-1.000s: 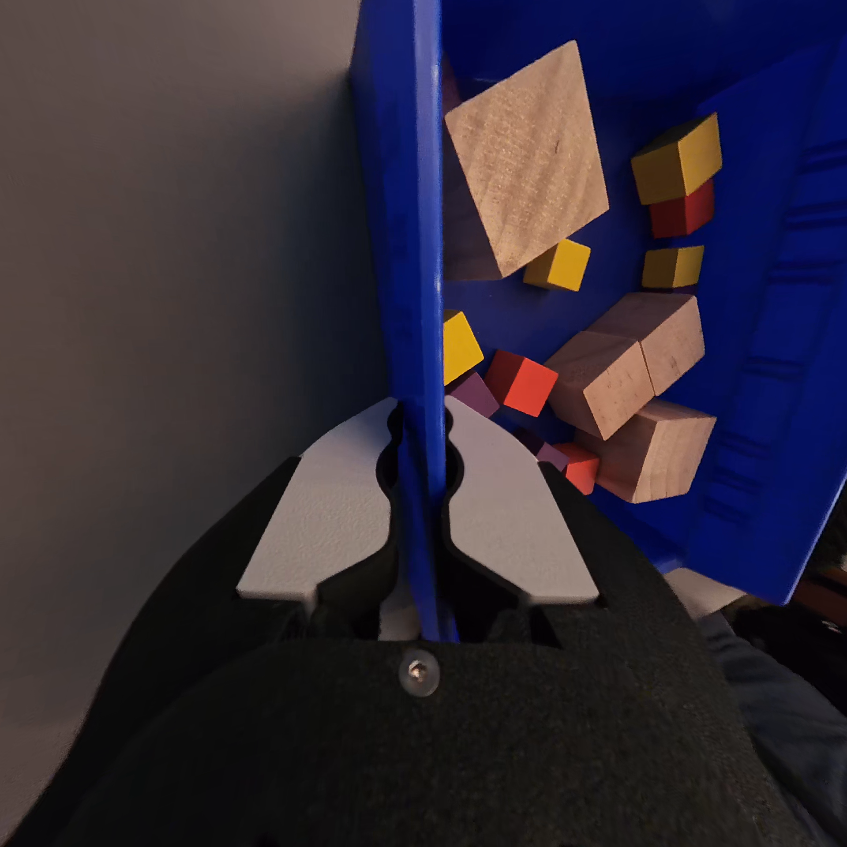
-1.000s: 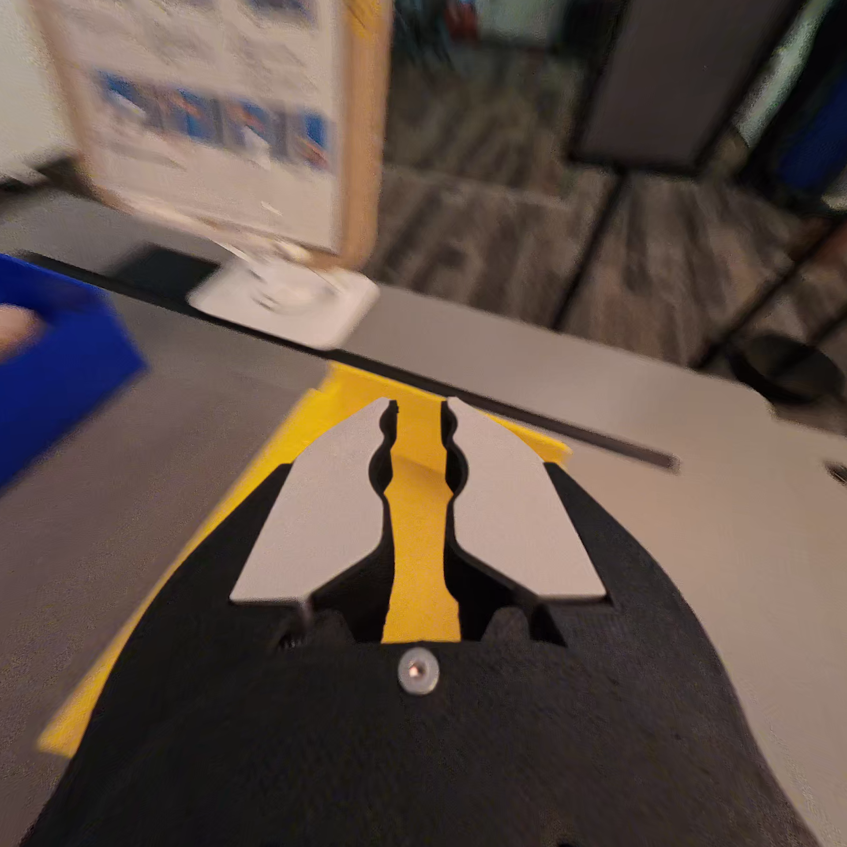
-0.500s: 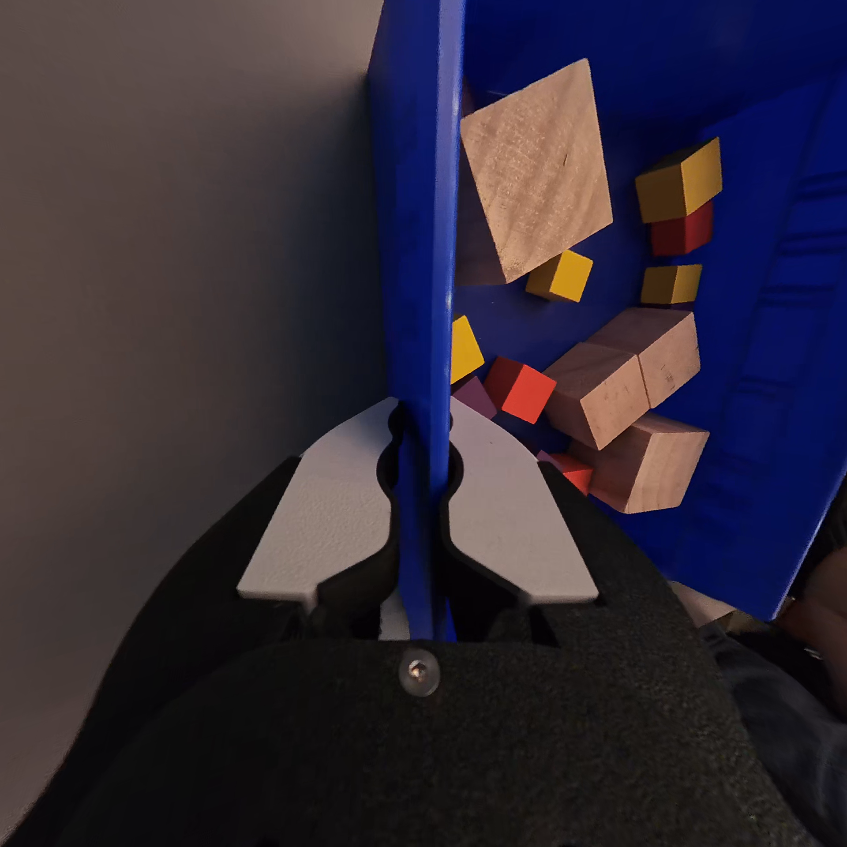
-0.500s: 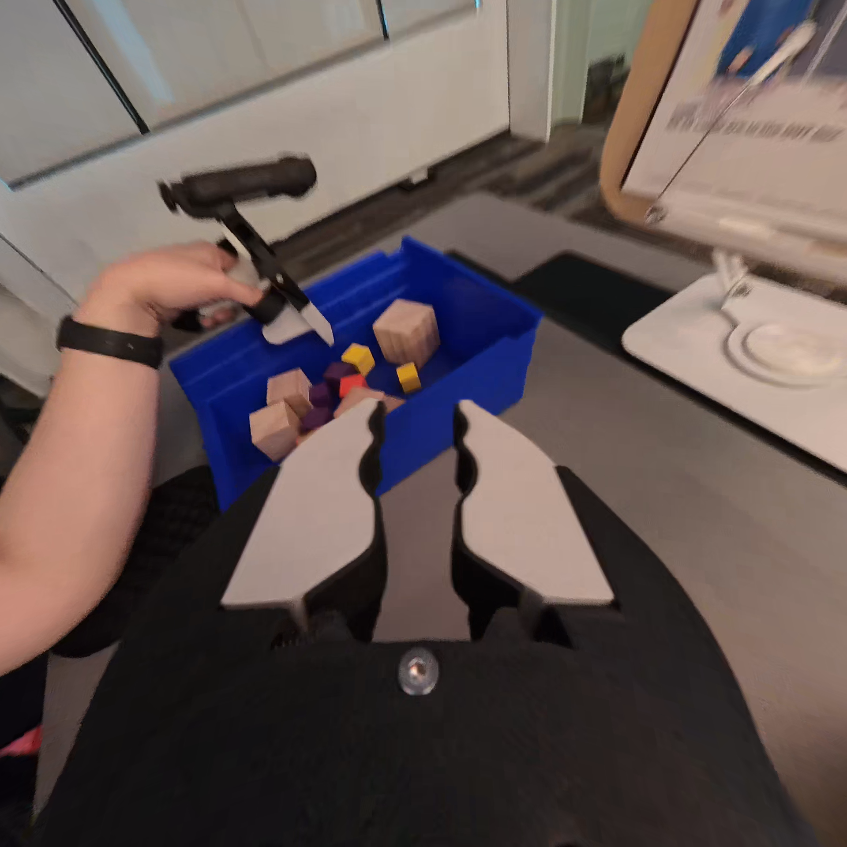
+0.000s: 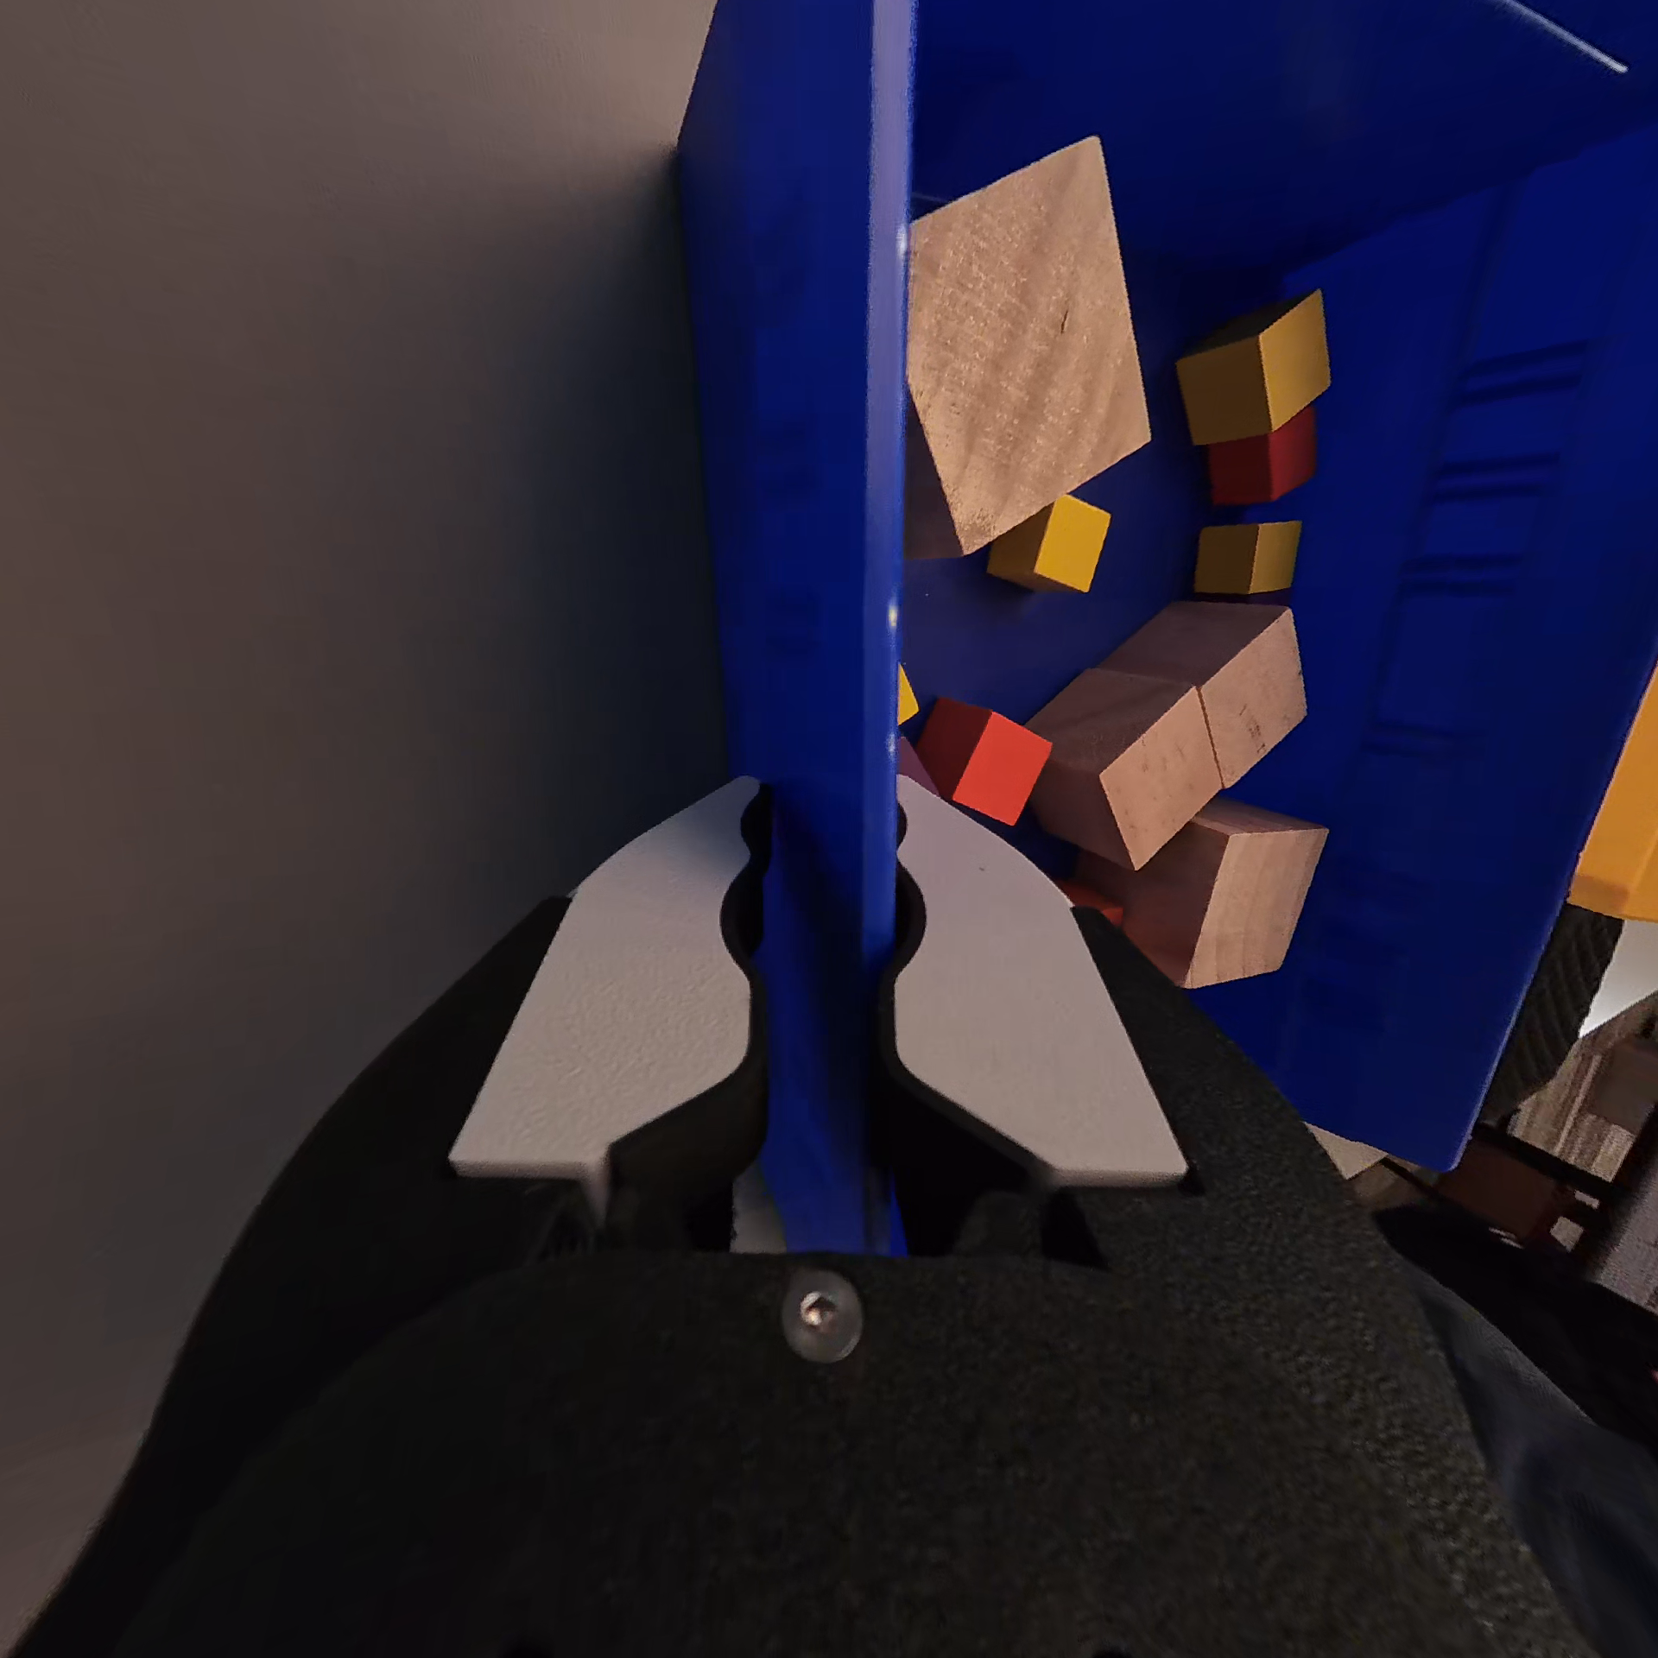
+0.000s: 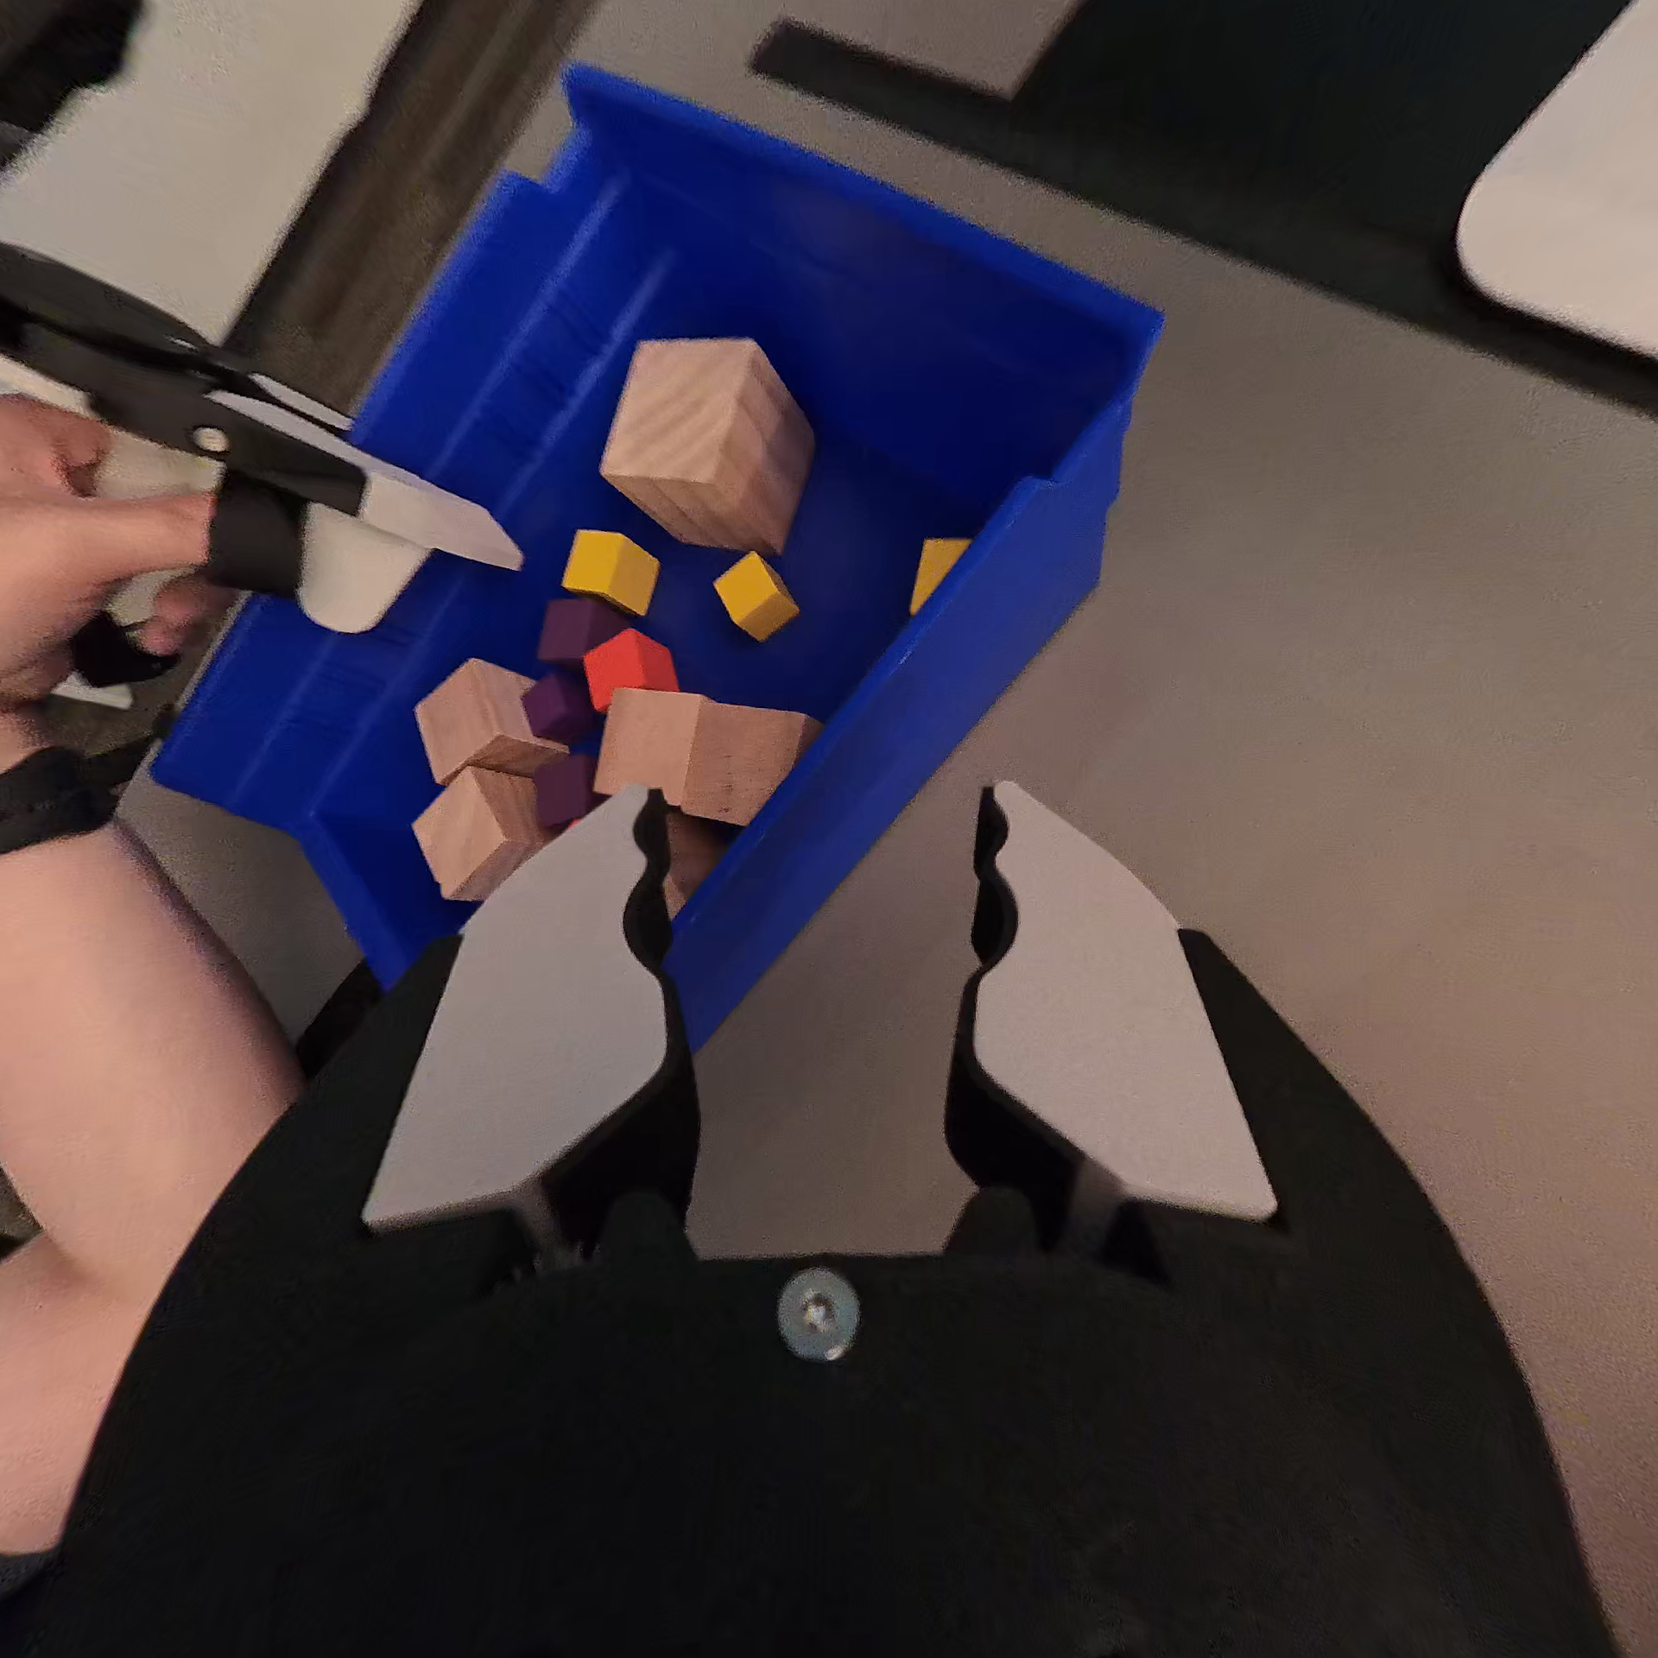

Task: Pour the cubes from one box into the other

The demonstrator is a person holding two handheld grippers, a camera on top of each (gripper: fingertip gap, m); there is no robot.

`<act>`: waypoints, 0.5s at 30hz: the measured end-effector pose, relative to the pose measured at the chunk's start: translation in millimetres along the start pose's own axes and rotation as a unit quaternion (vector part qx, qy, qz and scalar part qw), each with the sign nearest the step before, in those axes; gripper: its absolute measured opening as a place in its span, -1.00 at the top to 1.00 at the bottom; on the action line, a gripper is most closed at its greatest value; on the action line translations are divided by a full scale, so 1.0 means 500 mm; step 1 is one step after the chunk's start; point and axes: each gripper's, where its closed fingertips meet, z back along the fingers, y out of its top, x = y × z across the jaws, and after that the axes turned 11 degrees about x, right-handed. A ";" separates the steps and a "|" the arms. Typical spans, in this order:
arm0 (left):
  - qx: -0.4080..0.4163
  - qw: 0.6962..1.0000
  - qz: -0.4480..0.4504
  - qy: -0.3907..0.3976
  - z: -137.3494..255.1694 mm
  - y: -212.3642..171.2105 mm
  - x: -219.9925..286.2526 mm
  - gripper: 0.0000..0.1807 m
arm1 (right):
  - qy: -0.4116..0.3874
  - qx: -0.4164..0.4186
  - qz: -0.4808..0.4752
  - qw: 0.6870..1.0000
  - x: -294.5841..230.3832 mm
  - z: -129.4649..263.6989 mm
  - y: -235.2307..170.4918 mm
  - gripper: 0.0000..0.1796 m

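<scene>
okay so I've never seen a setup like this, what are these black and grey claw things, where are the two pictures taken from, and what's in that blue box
The claws are hand-held grippers, one in each of a person's hands, each with a camera looking along its two grey fingers. There is no robot arm.

In the left wrist view, the left gripper is shut on one side wall of the blue box. In the right wrist view, the right gripper is open and holds nothing, above the box's opposite wall, and the person's hand with the left gripper shows at the far side.

The box sits on a grey table and holds wooden cubes plus small yellow, red and purple ones. A yellow edge shows beyond the box, perhaps the other box.
</scene>
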 end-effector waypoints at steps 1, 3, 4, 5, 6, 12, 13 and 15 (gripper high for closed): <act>0.000 1.000 -0.001 0.001 0.000 0.000 0.000 0.76 | -0.012 -0.020 -0.008 1.000 0.003 -0.011 -0.006 0.26; 0.000 1.000 -0.003 0.001 0.000 0.000 0.000 0.76 | -0.026 -0.064 -0.031 0.997 -0.003 -0.029 -0.020 0.30; 0.001 1.000 -0.003 0.000 0.000 0.000 0.000 0.76 | -0.027 -0.085 -0.043 0.995 -0.011 -0.036 -0.028 0.38; 0.002 1.000 -0.003 -0.002 0.000 0.000 0.000 0.76 | -0.032 -0.102 -0.051 0.993 -0.014 -0.044 -0.033 0.45; 0.003 1.000 -0.002 -0.004 0.000 0.000 0.000 0.75 | -0.054 -0.115 -0.055 0.990 -0.007 -0.051 -0.036 0.45; 0.010 1.000 0.002 -0.004 0.001 0.000 0.001 0.75 | -0.155 -0.191 -0.057 0.968 0.016 -0.080 -0.057 0.58; 0.010 1.000 0.001 -0.004 0.001 0.000 0.001 0.75 | -0.164 -0.206 -0.058 0.963 0.014 -0.085 -0.068 0.63; 0.008 1.000 -0.004 -0.004 0.001 0.000 0.001 0.75 | -0.189 -0.232 -0.053 0.953 0.020 -0.093 -0.091 0.73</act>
